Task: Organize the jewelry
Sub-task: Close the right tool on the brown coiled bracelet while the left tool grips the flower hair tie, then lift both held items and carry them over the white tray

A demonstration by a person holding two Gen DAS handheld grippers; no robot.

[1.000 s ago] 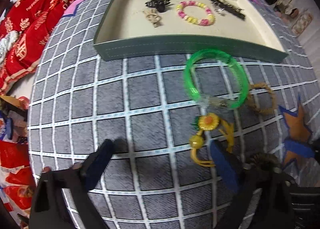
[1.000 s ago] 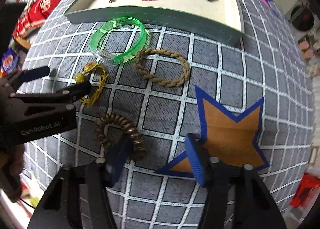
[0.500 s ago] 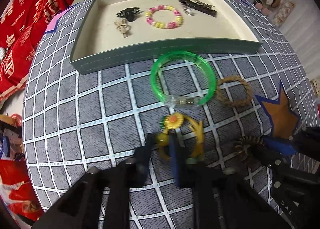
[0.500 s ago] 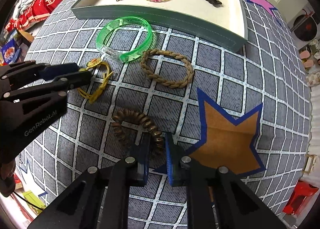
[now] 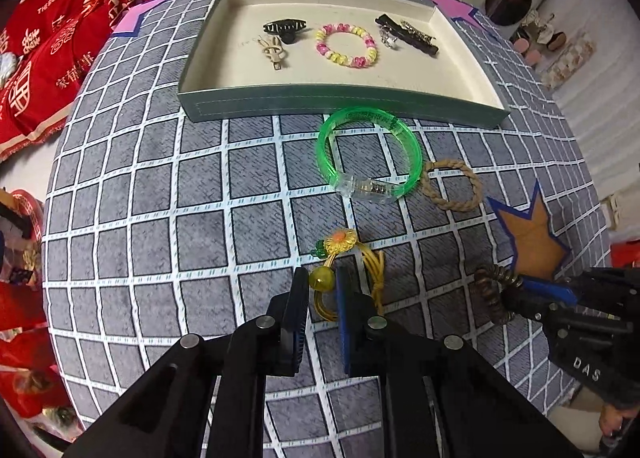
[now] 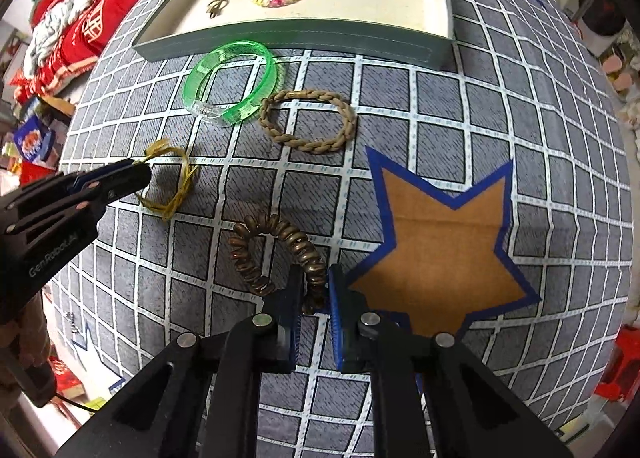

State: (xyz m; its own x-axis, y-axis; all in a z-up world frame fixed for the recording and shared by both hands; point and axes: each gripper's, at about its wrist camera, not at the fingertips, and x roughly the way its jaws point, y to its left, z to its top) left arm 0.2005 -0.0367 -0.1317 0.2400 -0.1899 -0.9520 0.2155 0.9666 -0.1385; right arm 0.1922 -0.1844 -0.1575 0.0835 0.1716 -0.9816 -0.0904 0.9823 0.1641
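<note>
We held the yellow cord bracelet [image 5: 347, 278] in our left gripper [image 5: 323, 286], whose fingers were almost together and pressed on its yellow bead; the loop trailed toward our right, with the knitted flower end pointing away from us, toward the tray [image 5: 344, 101]. Our right gripper [image 6: 315, 290] was clamped in the same way on the brown spiral hair tie [image 6: 276, 254], whose ring stretched away from the fingers to the upper left. A second before, both pairs of fingers stood wide apart over these pieces; now they were closed on them and slightly raised. The green bangle [image 5: 368, 153] and the braided tie [image 5: 452, 183] lay beside each other on the checked cloth [image 5: 160, 217], near the tray.
</note>
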